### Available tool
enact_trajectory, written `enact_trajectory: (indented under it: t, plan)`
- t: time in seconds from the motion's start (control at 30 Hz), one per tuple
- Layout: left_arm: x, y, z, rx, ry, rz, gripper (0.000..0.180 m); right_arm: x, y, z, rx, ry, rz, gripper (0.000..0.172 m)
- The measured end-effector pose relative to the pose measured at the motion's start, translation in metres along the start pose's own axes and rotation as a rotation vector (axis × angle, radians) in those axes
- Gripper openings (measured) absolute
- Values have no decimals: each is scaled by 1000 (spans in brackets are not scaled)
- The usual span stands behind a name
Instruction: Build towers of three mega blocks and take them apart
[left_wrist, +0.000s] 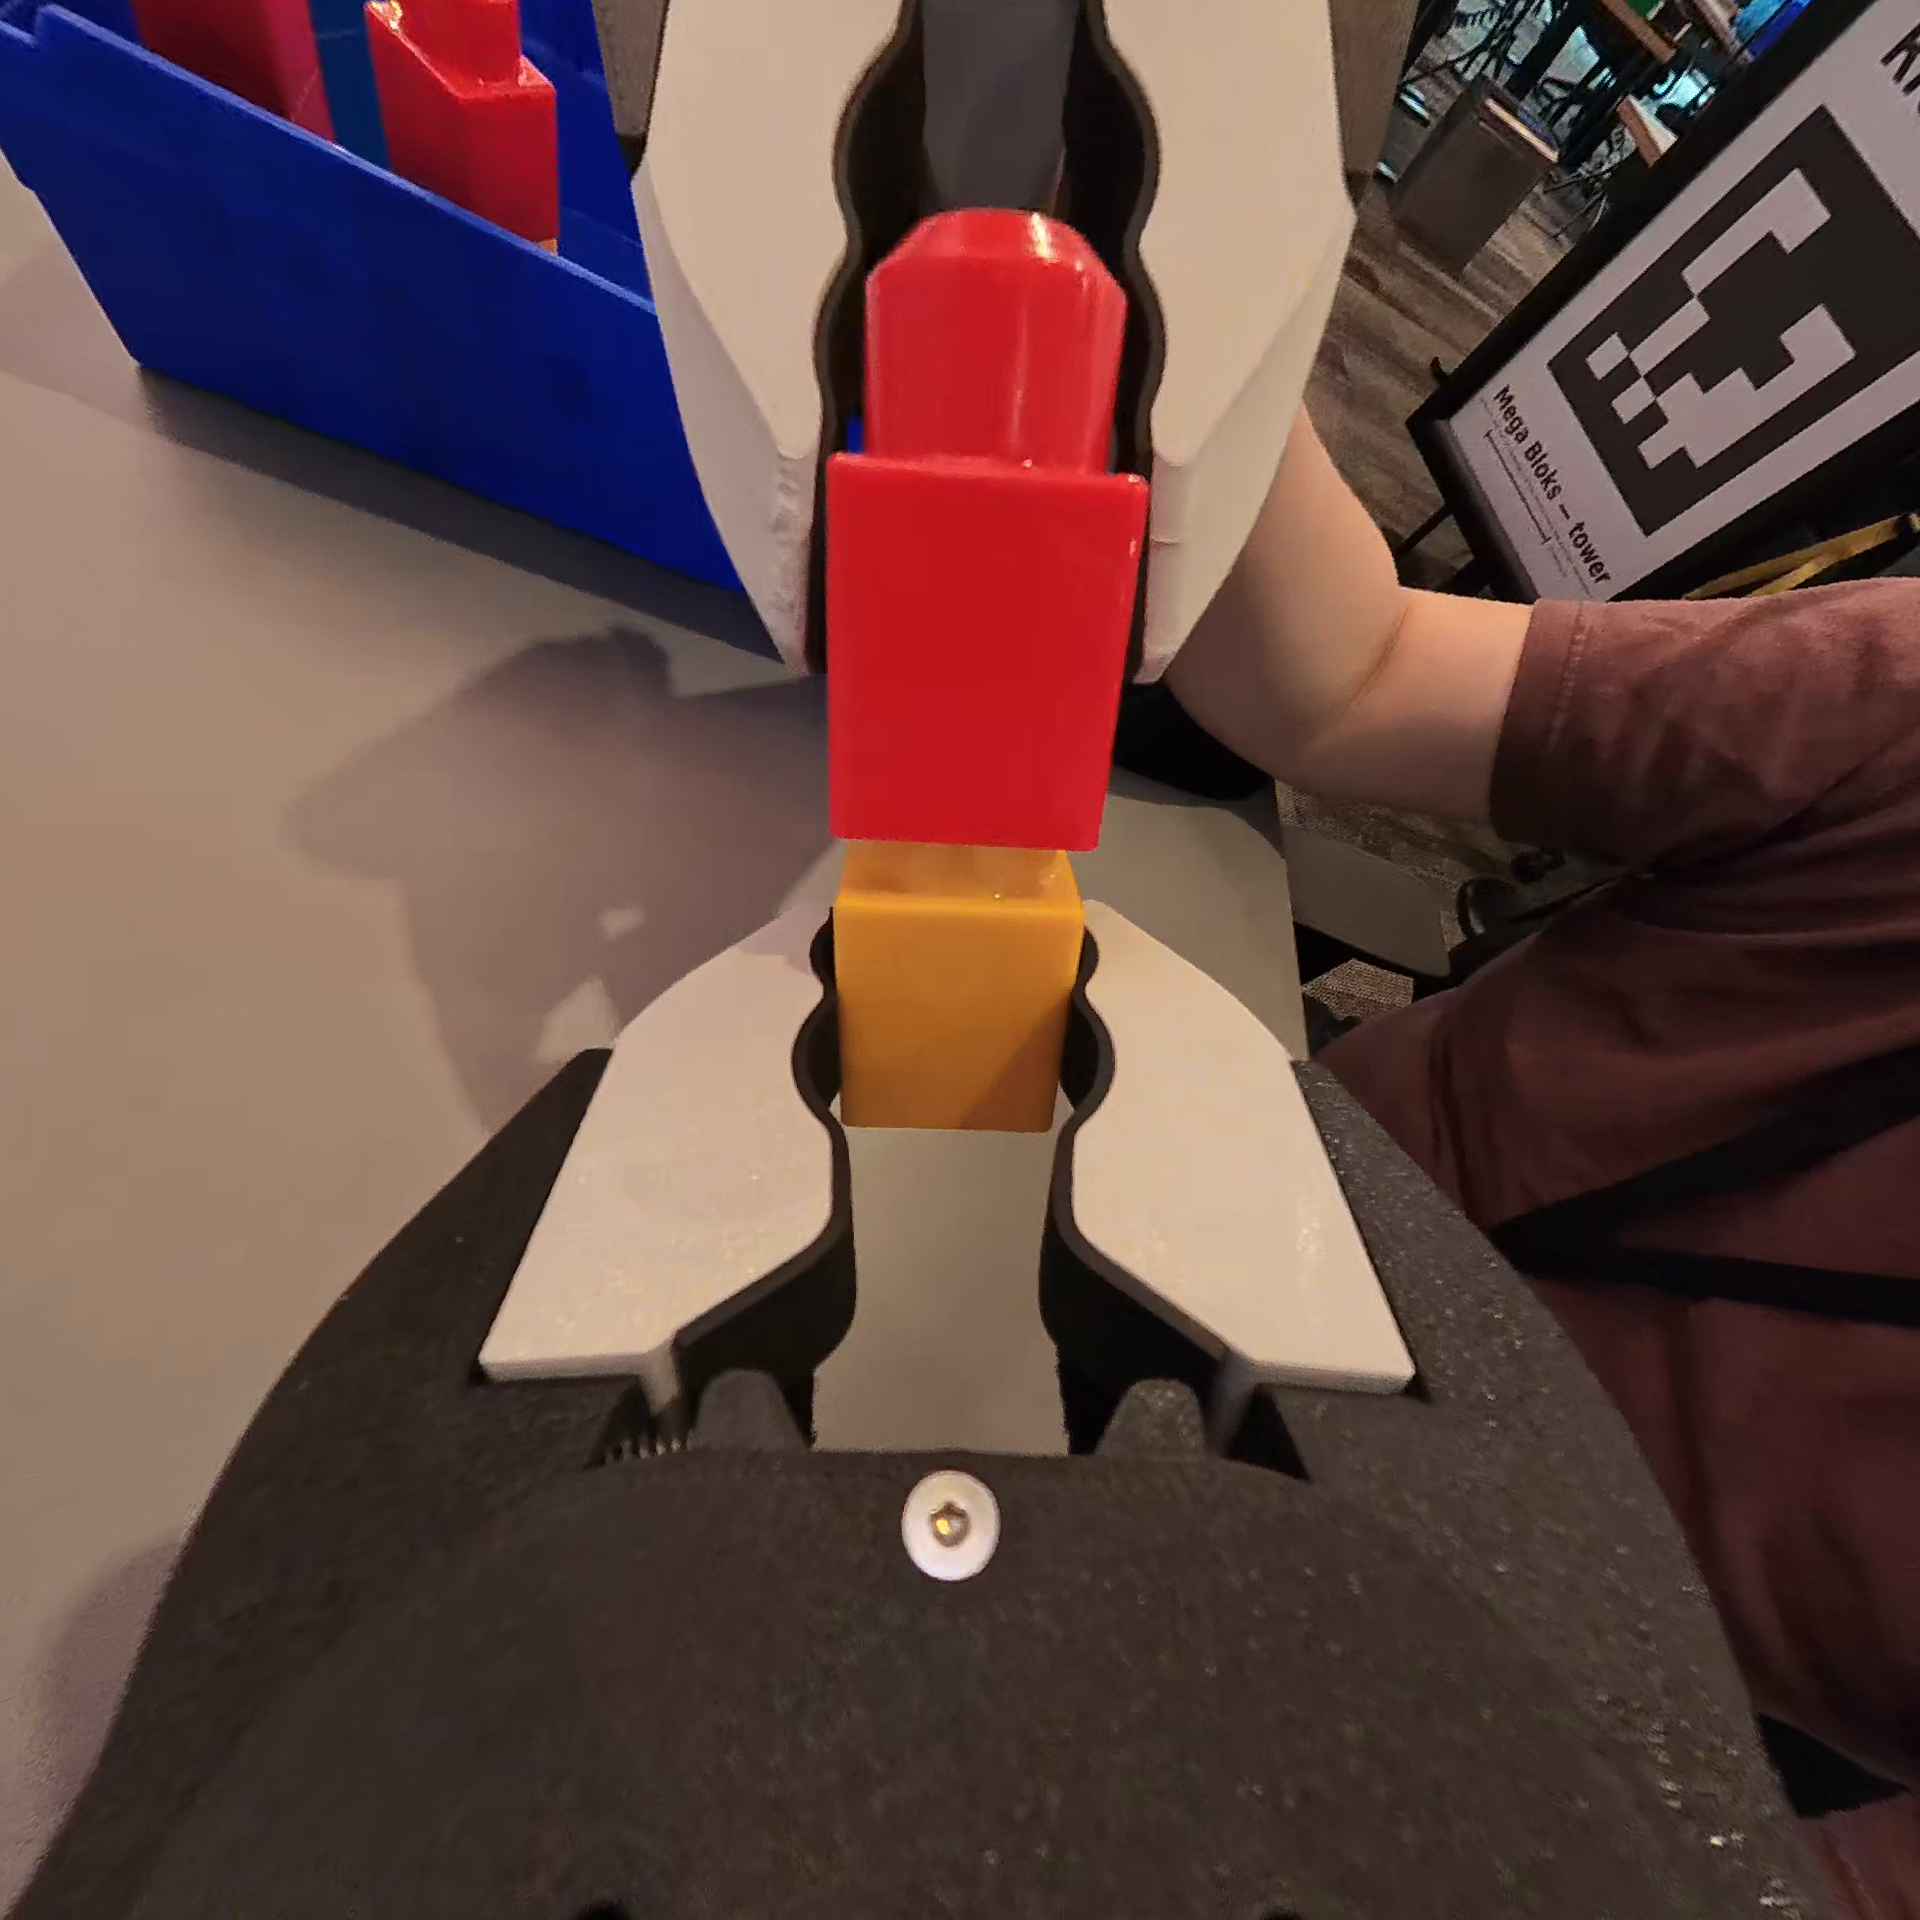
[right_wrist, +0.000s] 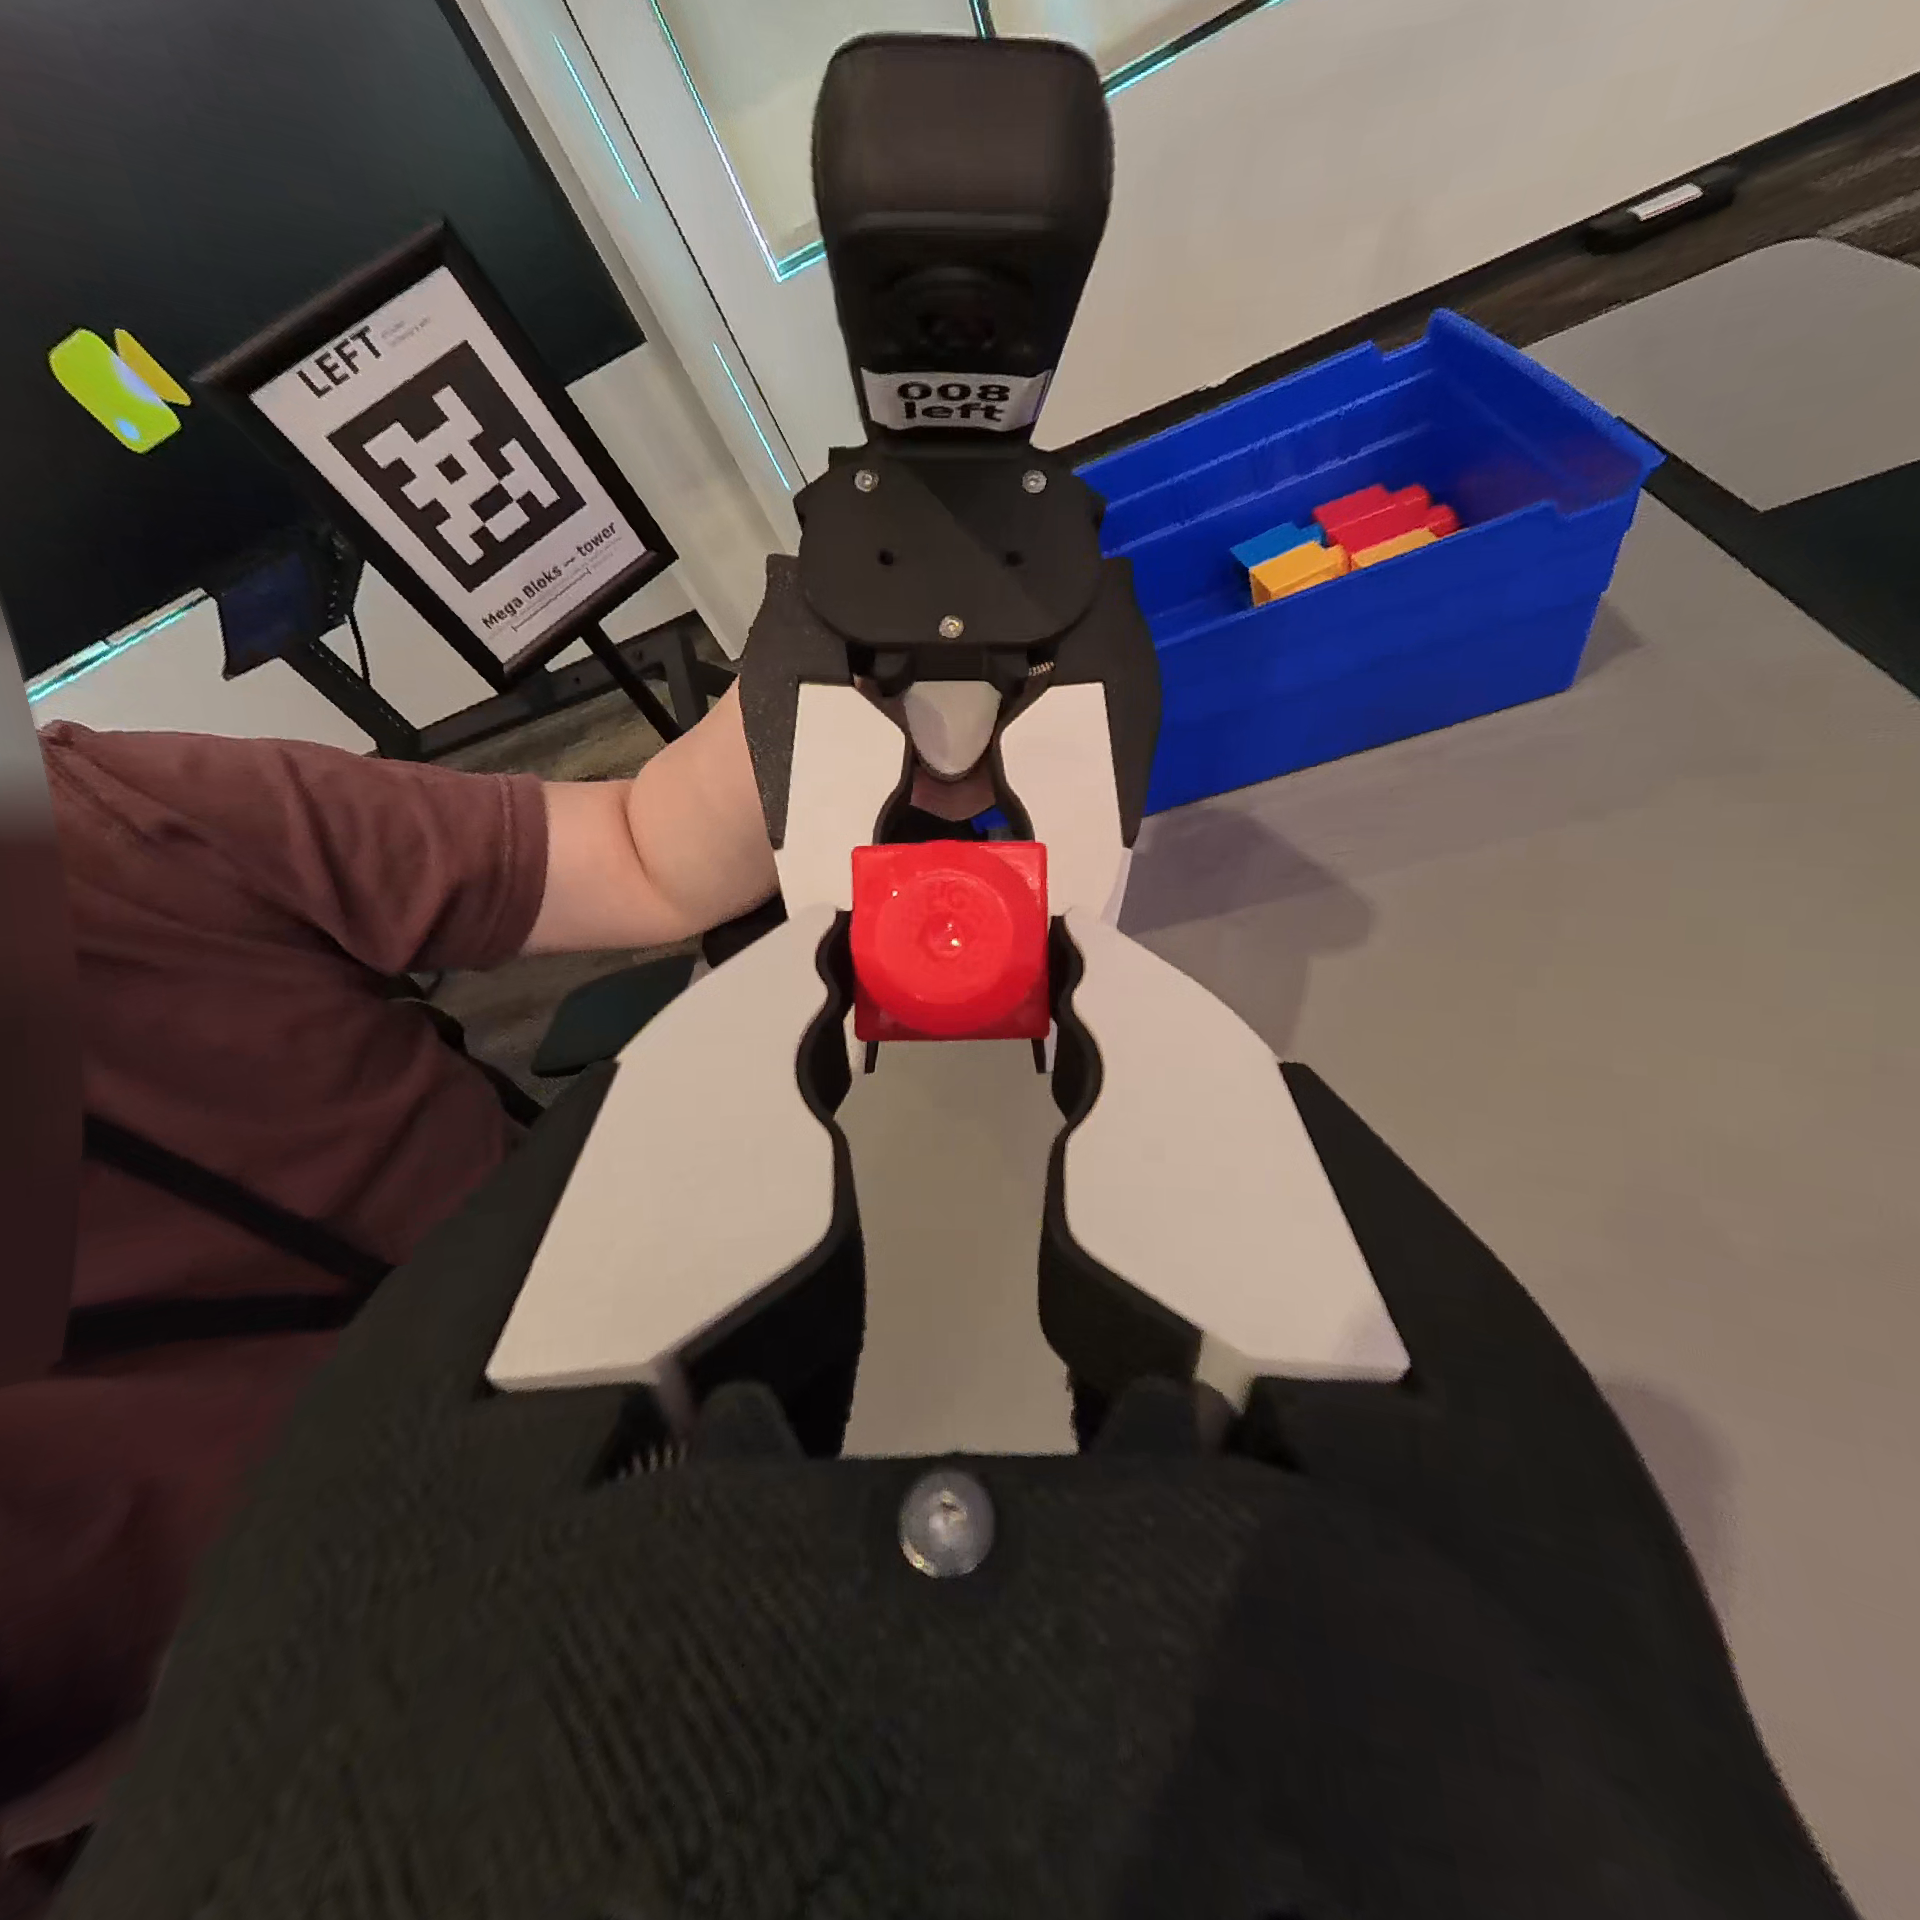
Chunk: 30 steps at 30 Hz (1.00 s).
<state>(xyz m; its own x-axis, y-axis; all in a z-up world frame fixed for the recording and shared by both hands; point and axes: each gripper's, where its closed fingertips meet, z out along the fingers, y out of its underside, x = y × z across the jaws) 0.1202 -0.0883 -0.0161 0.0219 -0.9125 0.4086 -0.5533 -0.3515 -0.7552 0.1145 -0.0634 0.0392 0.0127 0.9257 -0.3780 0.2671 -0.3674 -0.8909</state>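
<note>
1. Tabletop (right_wrist: 1507, 1039) to the right of both tongs is bare, with free passage there.
2. Blue bin (right_wrist: 1382, 665) blocks the far right side.
3. The person's forearm (right_wrist: 665, 842) and sleeve close off the left side.
4. Sign stand (right_wrist: 457, 468) stands beyond the tabletop edge.

We see only part of the stud of the yellow block (left_wrist: 951, 1013); the red block (left_wrist: 977, 644) covers the rest. In the right wrist view we lose the yellow block entirely behind the red block (right_wrist: 948, 940), which shows us only its stud end. Left of the red block, the blue bin (left_wrist: 343, 281) runs off the top and left edges of the left wrist view, and the blocks inside it are cut short. Right of the red block, the stand sign (left_wrist: 1704, 343) is clipped by the edge. In the blue bin (right_wrist: 1382, 623) the small blocks (right_wrist: 1340, 540) are too small for us to count.
</note>
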Motion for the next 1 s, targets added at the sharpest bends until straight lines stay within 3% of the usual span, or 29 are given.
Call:
enact_trajectory:
  t: [0.4, 0.6, 0.67, 0.87, 1.0]
  plan:
    - [-2, 28, 6, -214, -97, 69, 39, -3, 34, 12, -217, 2, 0, 37]
    - [10, -30, -16, 173, 61, -30, 38, -2, -35, 2, 242, -1, 6, 41]
    - [10, -42, -24, 267, 60, -26, 37, 1, -42, 5, 296, 38, 1, 46]
    - [10, -56, -24, 366, 44, -12, 37, -1, -62, 3, 491, 27, 50, 42]
    - [5, -59, -27, 407, 43, -37, 37, 10, -58, 1, 464, 75, 81, 50]
